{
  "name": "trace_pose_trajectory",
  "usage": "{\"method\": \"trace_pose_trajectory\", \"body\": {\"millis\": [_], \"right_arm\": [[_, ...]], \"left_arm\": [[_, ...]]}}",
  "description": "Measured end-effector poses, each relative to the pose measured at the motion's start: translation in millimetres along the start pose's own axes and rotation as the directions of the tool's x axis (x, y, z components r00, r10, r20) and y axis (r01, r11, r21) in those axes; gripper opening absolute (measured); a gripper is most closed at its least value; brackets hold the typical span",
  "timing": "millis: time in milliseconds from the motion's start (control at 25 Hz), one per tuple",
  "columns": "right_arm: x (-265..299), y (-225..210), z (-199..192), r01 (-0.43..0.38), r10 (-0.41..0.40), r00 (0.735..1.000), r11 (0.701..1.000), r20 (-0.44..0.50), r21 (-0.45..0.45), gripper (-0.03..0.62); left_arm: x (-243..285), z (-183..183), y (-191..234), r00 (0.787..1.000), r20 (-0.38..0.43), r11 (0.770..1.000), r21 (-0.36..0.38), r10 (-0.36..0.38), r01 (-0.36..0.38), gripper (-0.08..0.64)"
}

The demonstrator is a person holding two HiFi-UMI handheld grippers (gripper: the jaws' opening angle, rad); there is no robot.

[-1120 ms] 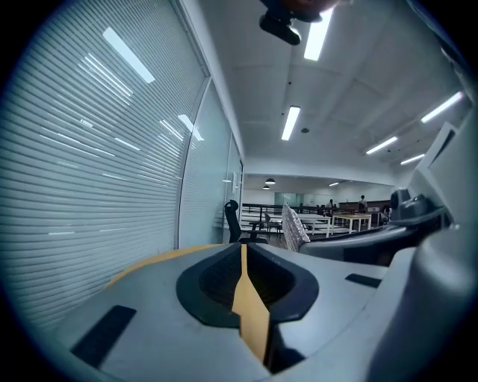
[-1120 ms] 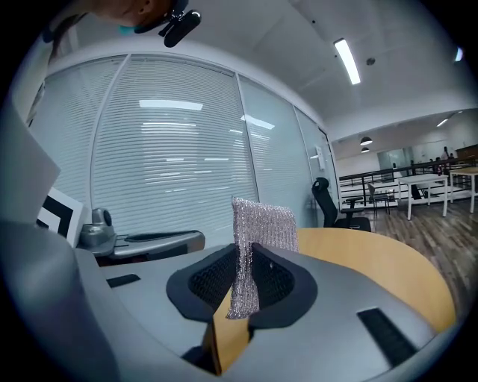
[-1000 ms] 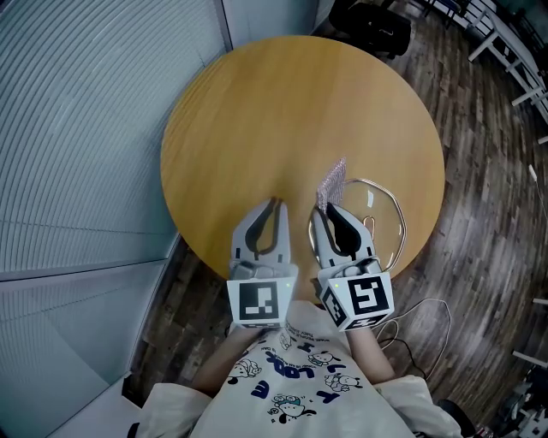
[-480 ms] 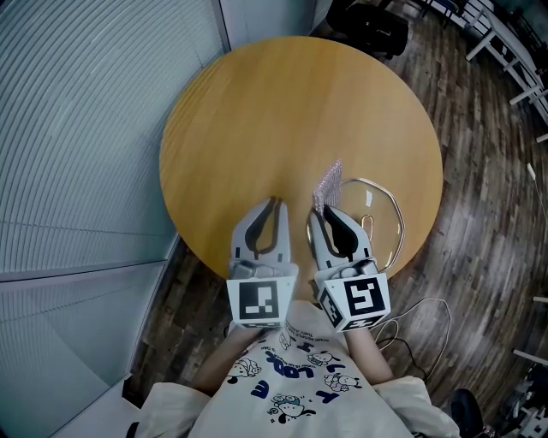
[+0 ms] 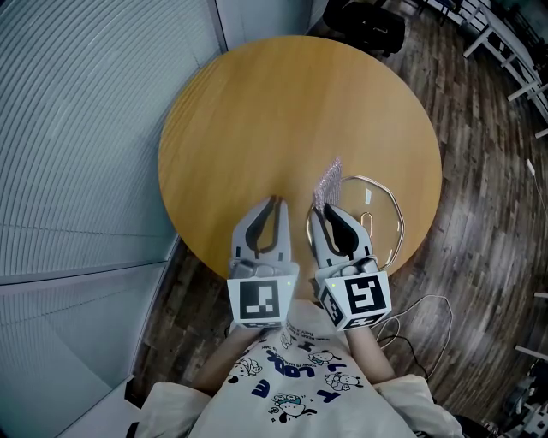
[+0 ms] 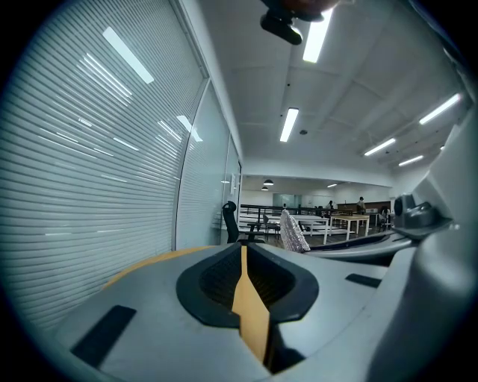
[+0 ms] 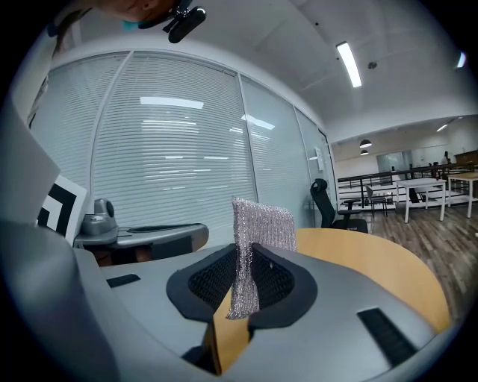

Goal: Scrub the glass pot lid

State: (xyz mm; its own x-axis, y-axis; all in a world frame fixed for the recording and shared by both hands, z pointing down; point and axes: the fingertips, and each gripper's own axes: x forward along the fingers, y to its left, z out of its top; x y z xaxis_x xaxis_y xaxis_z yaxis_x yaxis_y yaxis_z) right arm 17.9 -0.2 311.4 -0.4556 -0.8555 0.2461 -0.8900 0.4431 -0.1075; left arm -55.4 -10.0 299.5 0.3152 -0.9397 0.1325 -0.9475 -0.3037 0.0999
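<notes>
The glass pot lid (image 5: 382,214) lies flat on the round wooden table (image 5: 282,111), near its right front edge. My right gripper (image 5: 320,208) hovers at the lid's left rim, shut on a silvery mesh scrub cloth (image 5: 329,181) that sticks out past the jaws. In the right gripper view the scrub cloth (image 7: 261,222) stands upright, pinched in my right gripper (image 7: 247,255). My left gripper (image 5: 274,202) sits beside it over the table's front edge, shut with nothing in it. The left gripper view shows the left gripper (image 6: 243,252) with its jaws pressed together and the scrub cloth (image 6: 293,232) to the right.
White window blinds (image 5: 77,128) and a glass wall run along the left of the table. Dark wood floor (image 5: 488,171) surrounds it on the right. A black office chair (image 5: 368,26) stands beyond the far edge. A cable (image 5: 424,312) trails on the floor near my right arm.
</notes>
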Motion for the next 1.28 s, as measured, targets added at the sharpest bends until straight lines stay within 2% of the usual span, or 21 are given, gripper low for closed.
{"method": "trace_pose_trajectory", "body": {"millis": [520,760,1280], "right_arm": [[-1.4,-1.9,2.5,0.010,-0.010,1.000,1.000,0.003,0.000,0.072],[-1.9,-4.0,3.2,0.017,-0.017,1.000,1.000,0.014,0.000,0.072],[-4.3,-6.3,7.8,0.032,-0.032,0.998,0.999,0.047,-0.003,0.072]], "left_arm": [[0.1,1.0,-2.7,1.000,-0.003,1.000,-0.012,-0.005,0.005,0.031],[0.7,1.5,-4.1,1.000,0.005,1.000,0.011,-0.009,0.009,0.031],[1.4,6.2,-3.6,1.000,0.023,1.000,0.014,-0.001,0.000,0.031]]}}
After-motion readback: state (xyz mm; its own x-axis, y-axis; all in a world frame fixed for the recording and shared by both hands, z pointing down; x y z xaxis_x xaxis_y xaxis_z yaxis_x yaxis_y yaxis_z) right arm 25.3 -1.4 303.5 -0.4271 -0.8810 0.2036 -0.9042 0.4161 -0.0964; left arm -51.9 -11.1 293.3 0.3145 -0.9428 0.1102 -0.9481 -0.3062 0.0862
